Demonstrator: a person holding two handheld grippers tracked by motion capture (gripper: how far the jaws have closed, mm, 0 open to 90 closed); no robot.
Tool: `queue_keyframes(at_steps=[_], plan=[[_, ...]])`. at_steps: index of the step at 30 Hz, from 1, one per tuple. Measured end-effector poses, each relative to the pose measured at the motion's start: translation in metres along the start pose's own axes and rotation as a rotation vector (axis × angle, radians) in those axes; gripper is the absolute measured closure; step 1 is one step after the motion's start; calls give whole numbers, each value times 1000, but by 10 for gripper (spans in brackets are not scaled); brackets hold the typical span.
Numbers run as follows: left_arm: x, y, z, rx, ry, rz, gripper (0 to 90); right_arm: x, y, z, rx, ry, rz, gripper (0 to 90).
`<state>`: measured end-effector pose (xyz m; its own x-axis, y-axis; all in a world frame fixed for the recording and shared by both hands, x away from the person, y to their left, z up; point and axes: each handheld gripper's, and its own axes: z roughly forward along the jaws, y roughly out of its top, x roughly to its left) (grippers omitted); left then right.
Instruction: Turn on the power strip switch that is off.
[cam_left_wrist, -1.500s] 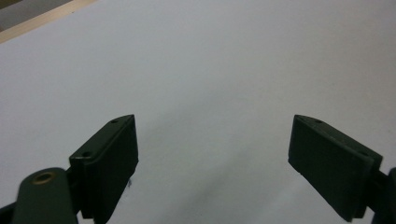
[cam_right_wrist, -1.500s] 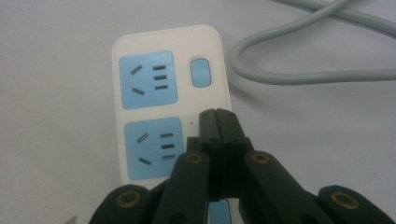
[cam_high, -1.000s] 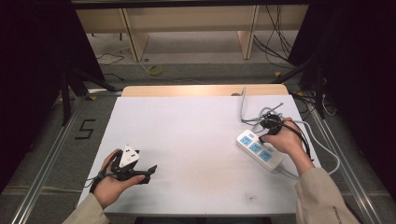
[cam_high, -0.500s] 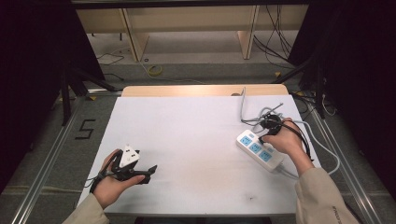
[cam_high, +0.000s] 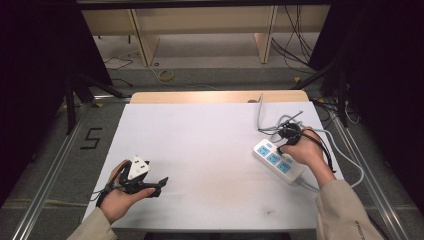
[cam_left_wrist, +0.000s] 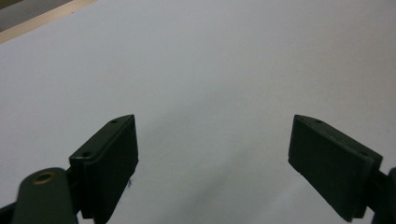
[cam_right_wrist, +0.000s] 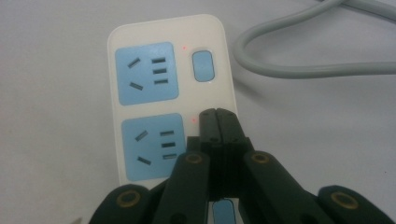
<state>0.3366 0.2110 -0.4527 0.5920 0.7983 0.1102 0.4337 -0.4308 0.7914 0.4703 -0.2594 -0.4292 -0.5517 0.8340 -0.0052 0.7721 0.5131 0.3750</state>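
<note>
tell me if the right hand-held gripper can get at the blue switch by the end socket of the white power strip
Probably yes: the right hand-held gripper, jaws shut, sits over the white power strip, and nothing covers the blue switch just ahead.

White table (cam_high: 210, 150); power strip (cam_high: 278, 162) on right side (grey cable (cam_high: 264, 107) attached)

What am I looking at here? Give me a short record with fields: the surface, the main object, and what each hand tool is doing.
surface: white table
main object: white power strip with blue sockets and switch buttons, near the table's right edge
cable: grey cord curling behind the strip
right gripper: jaws shut, tips over the strip beside the second socket, where its button would sit
left gripper: jaws open, nothing between them, above bare table
indicator lights: small red dots lit by the sockets
</note>
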Motion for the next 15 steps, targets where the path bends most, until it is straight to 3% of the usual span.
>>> queue_keyframes(at_steps=[15], plan=[[-1,0,0,3,1,3,157,2,0,1,6,-12,2,900]])
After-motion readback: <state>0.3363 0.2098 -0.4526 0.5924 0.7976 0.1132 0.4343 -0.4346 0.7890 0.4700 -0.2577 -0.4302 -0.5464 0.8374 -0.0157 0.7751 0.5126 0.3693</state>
